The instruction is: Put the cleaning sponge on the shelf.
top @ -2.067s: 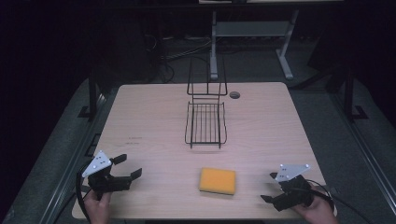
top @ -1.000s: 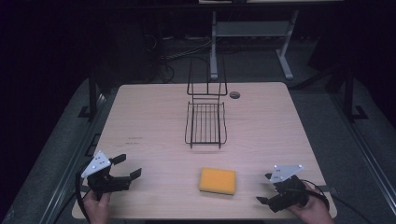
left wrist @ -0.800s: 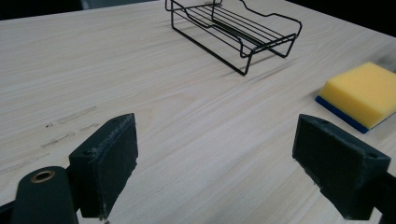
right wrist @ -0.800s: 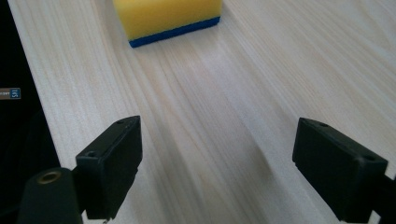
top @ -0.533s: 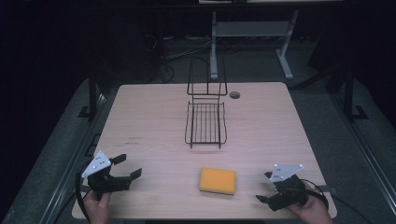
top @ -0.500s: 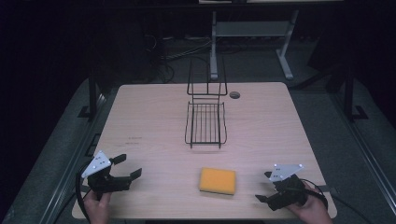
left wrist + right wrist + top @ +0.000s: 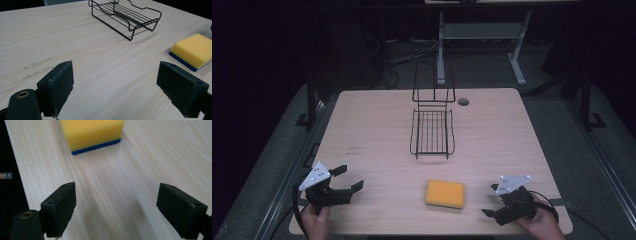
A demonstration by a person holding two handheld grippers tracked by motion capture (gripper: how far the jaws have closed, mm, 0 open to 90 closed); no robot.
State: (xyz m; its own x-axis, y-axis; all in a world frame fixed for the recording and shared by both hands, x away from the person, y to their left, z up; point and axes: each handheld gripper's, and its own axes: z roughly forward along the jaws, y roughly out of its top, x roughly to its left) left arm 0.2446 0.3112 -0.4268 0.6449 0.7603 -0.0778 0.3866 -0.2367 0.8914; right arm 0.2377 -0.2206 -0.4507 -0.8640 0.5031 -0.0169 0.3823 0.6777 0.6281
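One small unreadable label (image 7: 5,175) beside the table (image 7: 150,157)

Table (image 7: 372,130) evenly lit; surroundings dark; close views sharp.

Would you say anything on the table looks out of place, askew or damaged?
Nothing stands out. The sponge lies flat, yellow side up, near the front edge; the wire rack stands upright mid-table. Faint dark smudges mark the wood. Both grippers, left and right, are open and empty.

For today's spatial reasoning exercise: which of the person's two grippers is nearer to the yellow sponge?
Right. The right gripper sits just right of the sponge, pointing at it; the left gripper lies farther off, near the table's left edge.
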